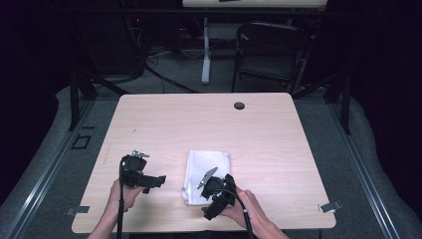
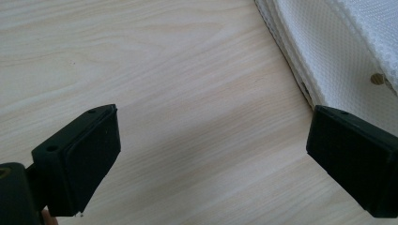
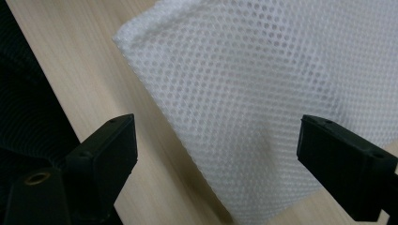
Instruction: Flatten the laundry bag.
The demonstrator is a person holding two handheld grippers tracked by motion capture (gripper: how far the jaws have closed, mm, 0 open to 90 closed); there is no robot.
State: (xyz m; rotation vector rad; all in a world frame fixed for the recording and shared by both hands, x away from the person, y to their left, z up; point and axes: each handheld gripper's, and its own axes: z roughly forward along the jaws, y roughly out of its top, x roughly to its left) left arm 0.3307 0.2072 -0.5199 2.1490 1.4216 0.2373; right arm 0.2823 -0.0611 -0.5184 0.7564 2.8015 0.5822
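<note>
Forearms and hands enter at the bottom of the high view, each holding a black gripper low over the near part of the desk [image 1: 259,129]. Desk: pale wood grain, rounded corners, a dark round grommet [image 1: 239,105] near the far edge, middle. Room beyond is dim; grey floor, a dark chair [image 1: 268,52] and the white leg of another table [image 1: 205,50] behind. Cloth [image 1: 206,169]: white, open mesh weave, folded into a rough rectangle with several layers showing along one side, lying flat on the near centre of the desk. Right gripper [image 1: 209,185] hovers over the cloth's near edge, jaws spread wide, nothing between them; its own view looks down on the mesh and one corner, desk edge and dark floor to one side. Left gripper [image 1: 158,180] sits just left of the cloth, apart from it, jaws wide and empty, bare wood between them. Far half and both sides of the desk lie open.
</note>
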